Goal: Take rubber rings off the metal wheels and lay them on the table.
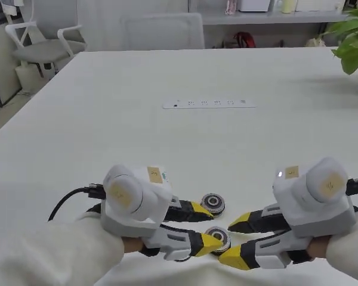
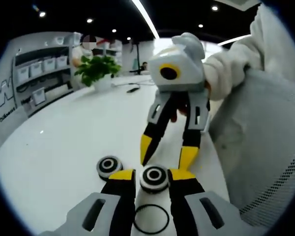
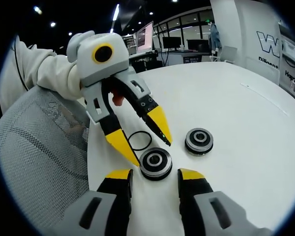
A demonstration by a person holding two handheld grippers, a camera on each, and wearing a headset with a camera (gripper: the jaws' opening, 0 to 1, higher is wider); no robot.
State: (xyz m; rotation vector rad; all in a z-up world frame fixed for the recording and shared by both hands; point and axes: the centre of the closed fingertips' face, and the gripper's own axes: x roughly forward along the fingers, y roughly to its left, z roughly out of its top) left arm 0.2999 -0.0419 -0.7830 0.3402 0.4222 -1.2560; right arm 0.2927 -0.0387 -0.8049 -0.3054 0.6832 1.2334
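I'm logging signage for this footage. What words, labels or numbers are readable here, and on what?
"W": big letter on the wall.
Smaller wall lines under it: too blurred to read.
Tan stickers on left gripper and right gripper: too small to read.

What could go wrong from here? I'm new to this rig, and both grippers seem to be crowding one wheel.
1. The left gripper and right gripper both aim open jaws at the near wheel; their tips may clash.
2. Neither seems to clamp that wheel, so a one-sided push could skid it toward the second wheel.
3. The loose rubber ring lies beneath the left gripper's jaws and might get dragged.
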